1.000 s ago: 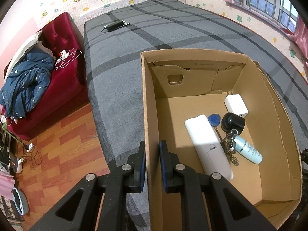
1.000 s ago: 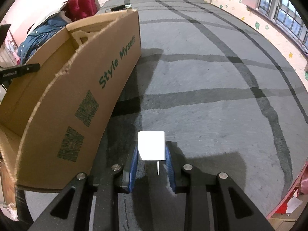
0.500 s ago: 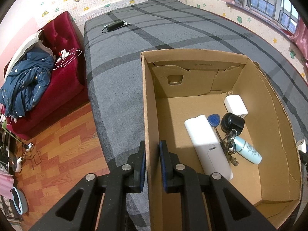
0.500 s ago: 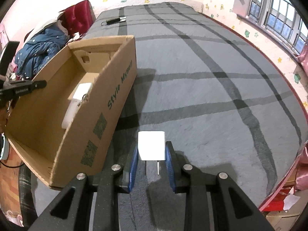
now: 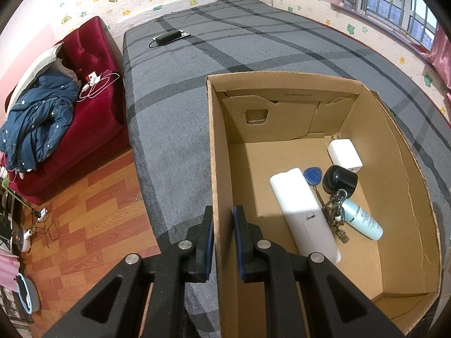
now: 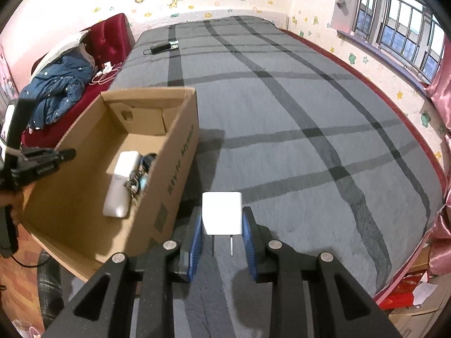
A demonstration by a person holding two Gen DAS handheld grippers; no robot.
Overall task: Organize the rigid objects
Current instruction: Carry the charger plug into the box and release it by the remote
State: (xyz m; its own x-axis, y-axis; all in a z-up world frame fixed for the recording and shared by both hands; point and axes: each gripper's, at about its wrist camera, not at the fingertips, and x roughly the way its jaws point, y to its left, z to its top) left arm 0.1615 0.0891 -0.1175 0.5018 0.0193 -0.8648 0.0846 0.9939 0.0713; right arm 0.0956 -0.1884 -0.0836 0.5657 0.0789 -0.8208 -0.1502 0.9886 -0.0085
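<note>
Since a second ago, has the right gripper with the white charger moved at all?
Yes. The right gripper, shut on the white charger, has risen: the cardboard box that towered beside it now lies below, its inside visible.

Left gripper (image 5: 223, 226): matte black plastic with a fine speckle, two flat fingers (image 5: 206, 242) lined on their inner faces with blue ribbed pads. Behind them, broad black linkage bars with triangular cut-outs, four round silver screw heads at the pivots. Right gripper (image 6: 221, 228): same build, black speckled frame, blue ribbed pads (image 6: 195, 246), four silver pivot screws, triangular openings in the bars. Seen from the right wrist camera, the left unit shows as a black bar with small white lettering, too blurred to read, on a dark upright handle.
</note>
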